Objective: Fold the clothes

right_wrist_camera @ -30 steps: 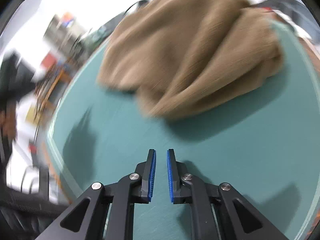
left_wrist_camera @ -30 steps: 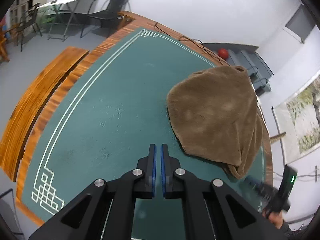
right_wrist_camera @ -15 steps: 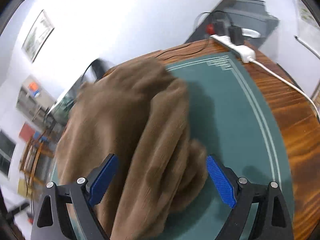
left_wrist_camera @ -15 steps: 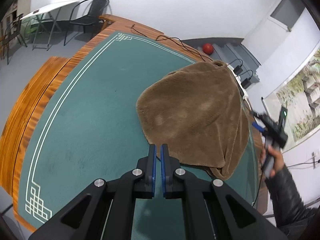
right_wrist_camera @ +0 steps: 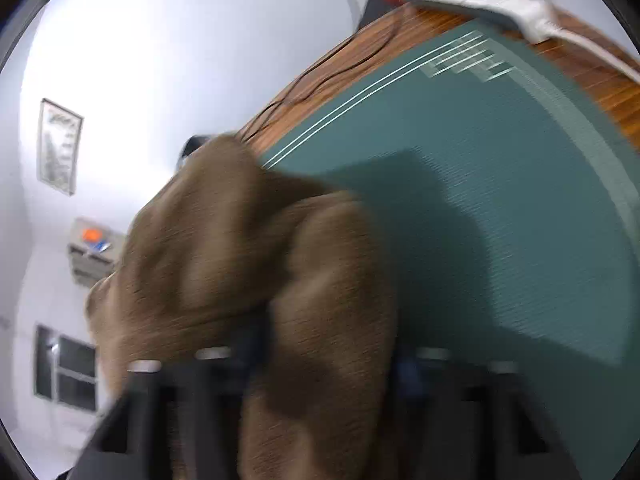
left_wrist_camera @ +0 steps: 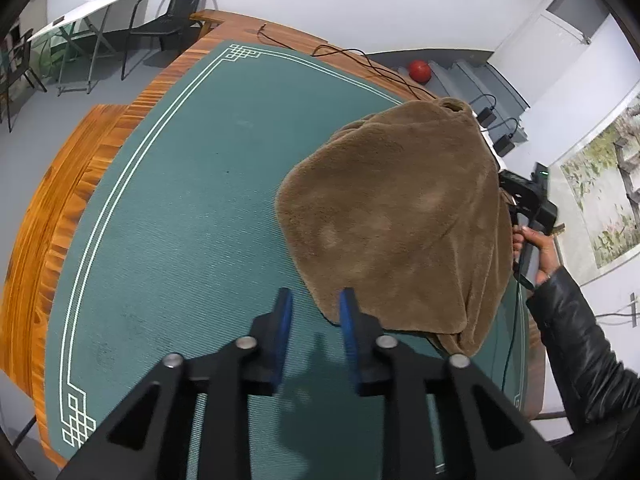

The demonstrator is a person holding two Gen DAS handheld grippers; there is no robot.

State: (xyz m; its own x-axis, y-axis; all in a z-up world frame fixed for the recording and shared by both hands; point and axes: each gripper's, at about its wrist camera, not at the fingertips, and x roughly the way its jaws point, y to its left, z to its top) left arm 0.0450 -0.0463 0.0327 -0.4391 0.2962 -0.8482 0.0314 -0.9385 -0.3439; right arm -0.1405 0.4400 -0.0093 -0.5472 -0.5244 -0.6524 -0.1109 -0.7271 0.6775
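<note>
Jaws of our left gripper stand partly apart, the right-hand one against the near hem of the brown fleece garment, nothing held between them. At our right gripper the picture is smeared; fleece bulges between the two fingers, so we judge it gripped, though we cannot tell how tightly the jaws close. The garment lies bunched in a rounded heap toward the table's far right edge, one side drooping over it. No flat, squared fold shows, so we judge most of the folding remains.
</note>
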